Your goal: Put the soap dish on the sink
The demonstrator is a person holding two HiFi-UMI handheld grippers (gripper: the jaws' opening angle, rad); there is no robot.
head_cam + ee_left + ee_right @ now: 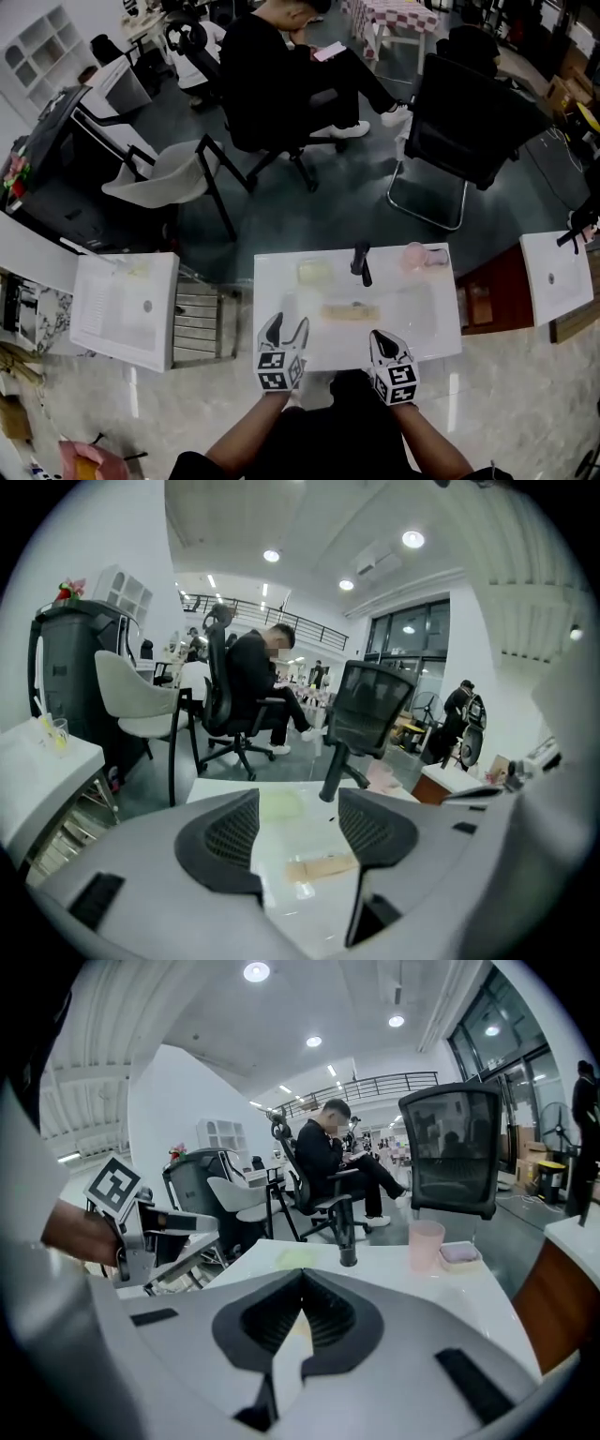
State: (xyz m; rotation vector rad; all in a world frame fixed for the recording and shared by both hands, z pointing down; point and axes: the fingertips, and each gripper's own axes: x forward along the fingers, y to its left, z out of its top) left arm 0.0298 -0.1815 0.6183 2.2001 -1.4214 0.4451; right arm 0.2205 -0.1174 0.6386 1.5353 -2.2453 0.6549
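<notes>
Nothing is in hand yet, as far as I can see. The person stands at the front edge of the white sink point(274, 281) with both tools held low over its near rim. The left tongs point(286, 324) are apart with nothing between them; looking along them I see only the basin and what lies in it. The right tongs point(382, 338) are closed tip to tip and hold nothing either.

A flat tan piece lies in the basin, roughly midway between the two tools and a little beyond them. I take it for the soap dish point(352, 311), though it is too blurred to be sure. It touches neither tool. Behind it, on the back rim, the black tap point(362, 264) stands upright. A pale green pad point(314, 272) lies just left of the tap. To its right are a pink cup point(413, 255) and, just beside that, a small tray point(438, 258) with something lilac on it.

If the tan piece is the dish, my guess is the job has barely begun. It has yet to be gripped, lifted out of the basin and set on the rim. The left tool looks readier, being already apart, while the right would have to spread first. There is bare rim between the green pad and the tap, and along the left side.
</notes>
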